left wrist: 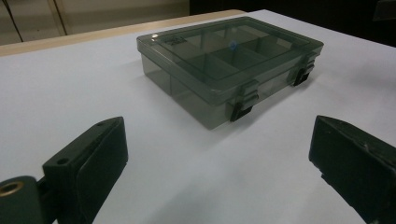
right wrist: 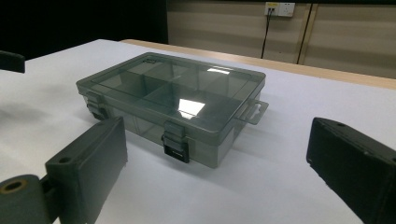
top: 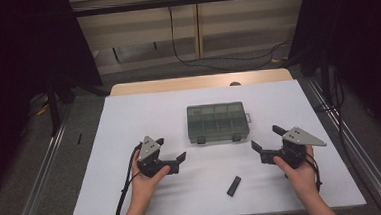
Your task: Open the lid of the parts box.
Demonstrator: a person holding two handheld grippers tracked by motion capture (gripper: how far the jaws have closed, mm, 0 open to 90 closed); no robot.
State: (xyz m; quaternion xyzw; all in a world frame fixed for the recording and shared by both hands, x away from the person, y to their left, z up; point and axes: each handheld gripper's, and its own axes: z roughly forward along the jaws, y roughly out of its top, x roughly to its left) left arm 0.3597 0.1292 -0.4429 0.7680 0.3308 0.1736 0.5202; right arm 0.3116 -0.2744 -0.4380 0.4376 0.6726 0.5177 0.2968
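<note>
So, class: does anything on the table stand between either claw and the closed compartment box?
Nothing visible does. Bare white table lies between the left claw, the right claw and the compartment box. The small black bar lies nearer the person, off both paths.

The box is smoky grey and see-through, with darker grey dividers inside and two black latches on its front wall; a small blue spot shows on its lid. It sits on a plain white sheet, with a pale wood table edge at 12 o'clock. At 6 o'clock from the box lies a black block. Both the left gripper and the right gripper are matte black with a light grey plate on top.
</note>
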